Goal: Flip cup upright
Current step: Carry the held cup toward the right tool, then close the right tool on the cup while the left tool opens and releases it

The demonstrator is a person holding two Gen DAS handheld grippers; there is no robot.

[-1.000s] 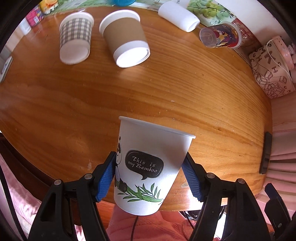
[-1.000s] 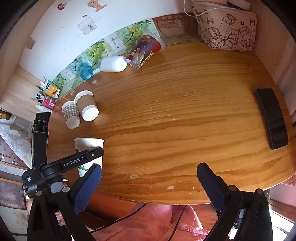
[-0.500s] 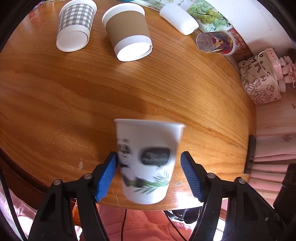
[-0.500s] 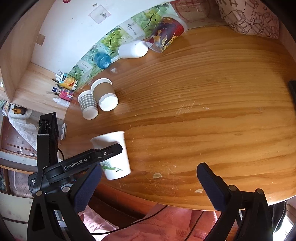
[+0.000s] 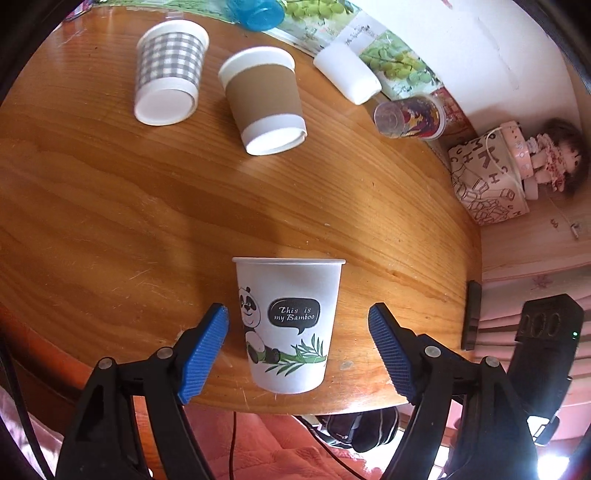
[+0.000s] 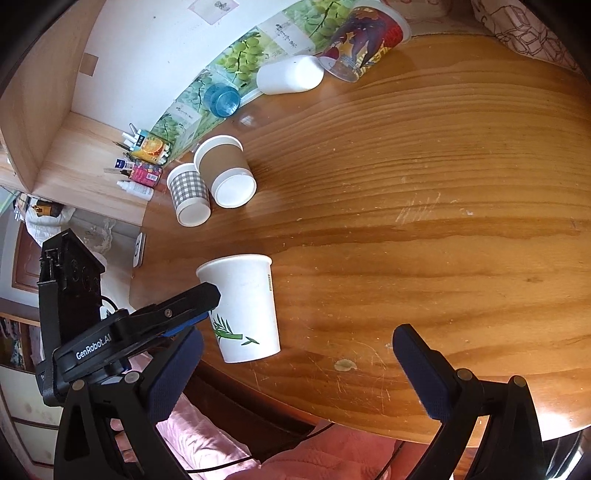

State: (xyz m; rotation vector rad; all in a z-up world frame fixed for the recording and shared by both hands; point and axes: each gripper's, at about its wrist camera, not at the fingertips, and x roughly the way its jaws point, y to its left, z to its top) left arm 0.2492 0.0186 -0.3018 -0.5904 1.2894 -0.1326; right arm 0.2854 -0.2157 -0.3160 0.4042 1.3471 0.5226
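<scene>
A white paper cup with a panda print (image 5: 288,325) stands upright, rim up, near the front edge of the wooden table (image 5: 110,221). My left gripper (image 5: 297,349) is open, its blue pads on either side of the cup with a gap on both sides. In the right wrist view the same cup (image 6: 243,306) stands at the left with the left gripper's finger beside it. My right gripper (image 6: 295,373) is open and empty over the table's front edge, right of the cup.
A grey checked cup (image 5: 168,70) and a brown-sleeved cup (image 5: 266,99) stand upside down at the back. A white container (image 5: 347,75), a printed plastic cup (image 5: 410,116) and a blue cup (image 5: 255,13) lie by the wall. A patterned bag (image 5: 487,177) and a dark phone (image 5: 471,314) are at the right.
The left gripper has set the panda cup down upright on the table and opened; its pads now stand clear of the cup. The right gripper stayed open.
</scene>
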